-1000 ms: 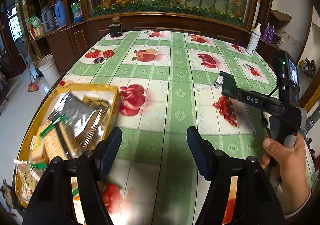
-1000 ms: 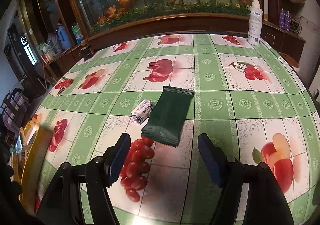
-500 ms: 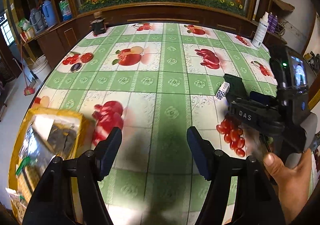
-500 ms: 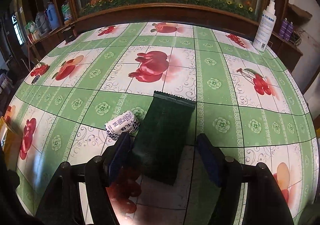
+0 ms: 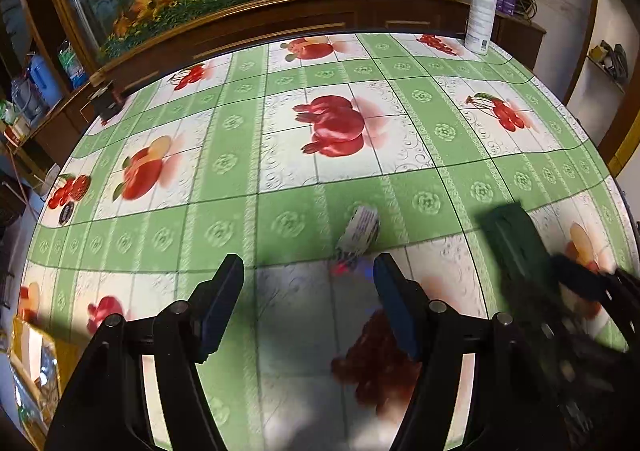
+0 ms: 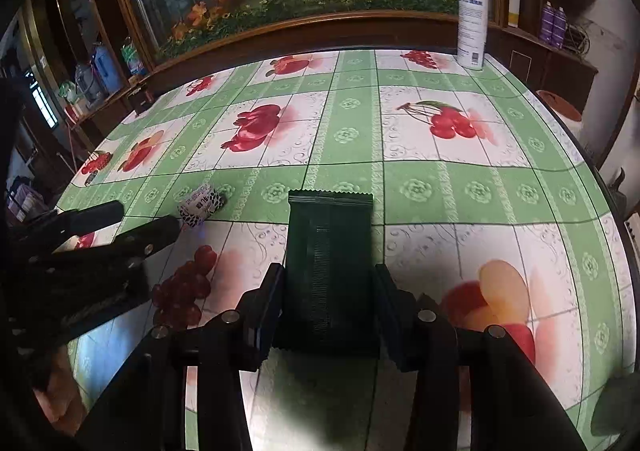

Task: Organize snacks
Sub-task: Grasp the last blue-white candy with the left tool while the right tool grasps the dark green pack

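Note:
A dark green snack packet [image 6: 330,251] lies lengthwise between the fingers of my right gripper [image 6: 329,283], and both pads press on its sides. It rests on the fruit-print tablecloth [image 6: 420,155]. A small white and black wrapped candy [image 6: 201,205] lies to the packet's left. In the left wrist view that candy [image 5: 359,229] sits just beyond the right finger of my left gripper [image 5: 308,271], which is open with only tablecloth between its fingers. The green packet [image 5: 516,247] and the blurred right gripper [image 5: 576,283] show at the right of that view.
A yellow tray [image 5: 24,335] holding snack packs peeks in at the lower left corner. A white spray bottle [image 6: 472,23] stands at the table's far right edge. Dark wooden cabinets and a glass display ring the far side.
My right gripper slid forward over the green packet and closed on it. My left gripper swung right, away from the yellow tray, until the small candy lay just ahead of it.

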`<state>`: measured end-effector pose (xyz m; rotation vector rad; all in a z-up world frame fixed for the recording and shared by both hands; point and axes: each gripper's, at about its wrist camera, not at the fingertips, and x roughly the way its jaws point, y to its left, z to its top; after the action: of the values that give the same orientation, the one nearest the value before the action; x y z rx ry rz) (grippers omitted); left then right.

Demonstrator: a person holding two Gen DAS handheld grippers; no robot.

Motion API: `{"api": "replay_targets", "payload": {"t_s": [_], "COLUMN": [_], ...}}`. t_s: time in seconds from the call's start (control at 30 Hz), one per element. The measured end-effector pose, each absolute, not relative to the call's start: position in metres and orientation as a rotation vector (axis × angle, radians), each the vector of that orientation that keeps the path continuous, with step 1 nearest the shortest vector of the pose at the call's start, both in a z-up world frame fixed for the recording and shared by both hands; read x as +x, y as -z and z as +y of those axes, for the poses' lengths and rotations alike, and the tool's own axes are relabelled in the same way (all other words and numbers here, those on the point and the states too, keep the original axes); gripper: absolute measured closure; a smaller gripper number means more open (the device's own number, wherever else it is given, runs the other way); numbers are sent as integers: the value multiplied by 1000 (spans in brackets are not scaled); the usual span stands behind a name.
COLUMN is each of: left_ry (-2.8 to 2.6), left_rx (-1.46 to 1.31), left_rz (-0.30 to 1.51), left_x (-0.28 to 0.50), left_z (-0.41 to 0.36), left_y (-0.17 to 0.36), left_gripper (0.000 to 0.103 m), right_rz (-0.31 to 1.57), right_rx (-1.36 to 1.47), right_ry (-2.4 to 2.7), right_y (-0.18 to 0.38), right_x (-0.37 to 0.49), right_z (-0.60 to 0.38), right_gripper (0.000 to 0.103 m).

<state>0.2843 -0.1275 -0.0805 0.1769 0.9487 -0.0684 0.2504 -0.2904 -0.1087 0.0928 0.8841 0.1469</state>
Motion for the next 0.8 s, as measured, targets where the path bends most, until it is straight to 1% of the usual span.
{"api": "replay_targets", "payload": {"t_s": [0.07,0.1,0.13,0.17,0.2,0.23,0.27,0.3,0.33,0.53,0.8], "left_ry": [69,74,85,84,87,97,110,115,111,86,9], "left_rx": [162,152,128,124,116,106,94,91,99,92,57], "left_rz": [971,981,966,969,968,972,976,976,974,962,905], "left_x": [296,301,304,307,309,310,311,309,307,282,211], "left_z": [-132,-132,-132,-133,-133,-133,-134,-135,-136,-125,-82], "left_y": [89,92,92,92,92,92,91,91,91,91,69], "left_gripper": [40,47,52,53,61,73,80,90,92,92,92], "right_rz": [879,876,871,867,865,862,857,855,852,827,819], "right_rx": [139,148,157,173,190,196,203,218,236,260,260], "right_ry": [-163,-162,-159,-167,-172,-167,-165,-167,-168,-183,-263], "right_y": [106,105,103,102,101,100,99,98,98,90,87], "right_x": [238,234,227,222,217,212,207,205,201,187,161], "right_z": [-302,-305,-309,-313,-317,-320,-322,-325,-328,-328,-297], "right_gripper": [57,57,57,57,57,57,57,57,57,57,57]}}
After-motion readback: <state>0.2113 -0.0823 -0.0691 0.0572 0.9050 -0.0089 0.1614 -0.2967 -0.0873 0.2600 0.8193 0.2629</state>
